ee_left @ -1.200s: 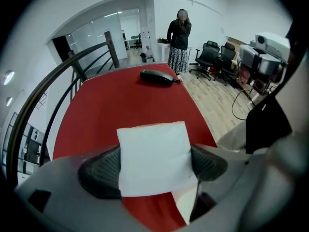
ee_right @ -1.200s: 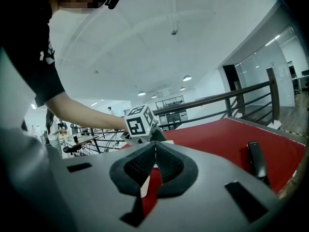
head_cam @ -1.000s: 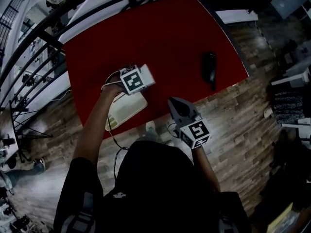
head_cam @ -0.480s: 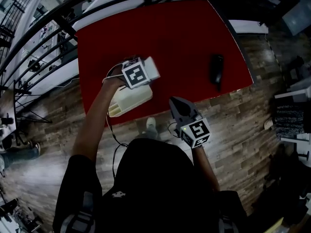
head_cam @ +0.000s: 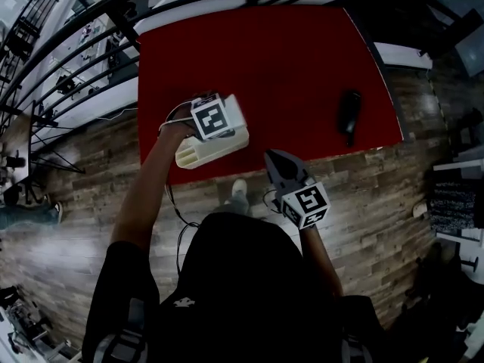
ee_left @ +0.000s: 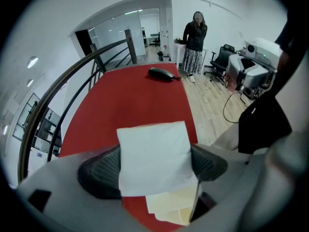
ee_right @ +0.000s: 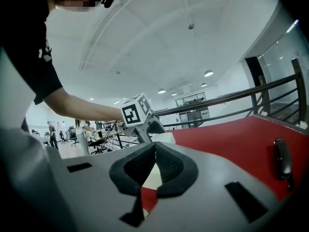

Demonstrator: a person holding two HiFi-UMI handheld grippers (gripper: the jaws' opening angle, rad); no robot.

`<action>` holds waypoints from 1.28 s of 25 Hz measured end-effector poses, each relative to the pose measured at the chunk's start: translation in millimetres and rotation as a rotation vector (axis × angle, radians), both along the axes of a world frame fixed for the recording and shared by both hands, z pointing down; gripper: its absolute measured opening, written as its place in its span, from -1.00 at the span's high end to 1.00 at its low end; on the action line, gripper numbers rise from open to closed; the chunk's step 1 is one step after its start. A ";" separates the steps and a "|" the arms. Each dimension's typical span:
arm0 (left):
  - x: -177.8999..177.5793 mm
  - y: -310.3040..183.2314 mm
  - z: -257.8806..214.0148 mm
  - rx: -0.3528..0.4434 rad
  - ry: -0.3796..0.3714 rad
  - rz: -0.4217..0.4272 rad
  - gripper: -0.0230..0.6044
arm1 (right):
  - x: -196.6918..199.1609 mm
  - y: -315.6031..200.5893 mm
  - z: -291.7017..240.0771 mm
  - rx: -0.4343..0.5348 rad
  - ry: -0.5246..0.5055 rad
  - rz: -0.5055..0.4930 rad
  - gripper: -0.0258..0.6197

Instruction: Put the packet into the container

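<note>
My left gripper [head_cam: 227, 119] is shut on a white packet [head_cam: 236, 110], held flat between its jaws [ee_left: 152, 157]. Directly beneath it a cream rectangular container [head_cam: 214, 149] lies on the red table [head_cam: 287, 59], near the table's front edge; part of the container [ee_left: 172, 206] shows under the packet. My right gripper [head_cam: 271, 159] hovers off the table's front edge, over the wooden floor, shut with nothing in it [ee_right: 154, 147]. It looks towards the left gripper's marker cube [ee_right: 136, 112].
A black elongated object [head_cam: 349, 115] lies near the table's right front corner [ee_left: 163, 74] [ee_right: 282, 162]. A dark railing [head_cam: 83, 36] borders the table's far and left sides. A person [ee_left: 195, 37] stands beyond the table, near office chairs and a printer [ee_left: 256, 57].
The head view has swung, so the table sits further right. My left gripper with the packet now hangs closer over the container. The right gripper has hardly moved.
</note>
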State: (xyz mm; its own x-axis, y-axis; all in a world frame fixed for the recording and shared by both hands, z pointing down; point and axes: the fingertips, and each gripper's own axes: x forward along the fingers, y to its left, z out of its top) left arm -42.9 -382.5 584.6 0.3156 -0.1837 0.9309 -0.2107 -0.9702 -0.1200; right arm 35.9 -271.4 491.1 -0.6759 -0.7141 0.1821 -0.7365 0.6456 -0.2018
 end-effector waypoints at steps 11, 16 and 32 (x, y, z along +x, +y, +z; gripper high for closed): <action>-30.6 26.5 27.0 -0.030 -0.039 -0.018 -0.49 | -21.9 10.3 3.3 -0.008 0.014 -0.045 0.85; -37.8 34.6 45.3 -0.057 -0.052 -0.025 -0.49 | -24.8 16.2 8.1 -0.016 0.025 -0.050 0.85; -49.1 39.6 66.0 -0.141 0.012 -0.088 -0.49 | -18.9 23.1 15.6 -0.040 0.046 -0.039 0.85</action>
